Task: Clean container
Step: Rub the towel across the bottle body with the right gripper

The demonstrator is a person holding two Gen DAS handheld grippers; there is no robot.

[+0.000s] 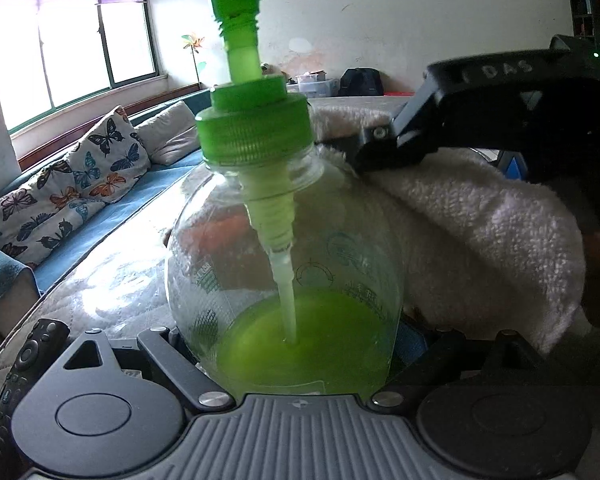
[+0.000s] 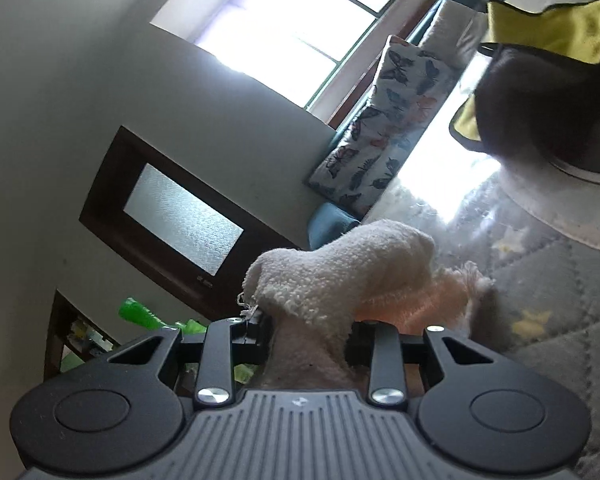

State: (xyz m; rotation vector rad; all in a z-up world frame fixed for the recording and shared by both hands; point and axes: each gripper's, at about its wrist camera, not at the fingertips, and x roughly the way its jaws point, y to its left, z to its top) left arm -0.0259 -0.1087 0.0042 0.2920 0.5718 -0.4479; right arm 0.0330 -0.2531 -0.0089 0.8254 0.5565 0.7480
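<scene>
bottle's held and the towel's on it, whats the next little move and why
Probably drag the towel down the bottle wall. The left gripper is clamped on the bottle's base, holding it upright, and the right gripper pinches the towel, which lies against the bottle's shoulder just under the green cap. The clear wall below it looks unwiped, though that's hard to tell.

A clear, round soap bottle (image 1: 284, 264) with a green pump top stands upright, holding a shallow pool of green liquid at its bottom. A fluffy white towel (image 1: 472, 232) presses against its right side.
</scene>
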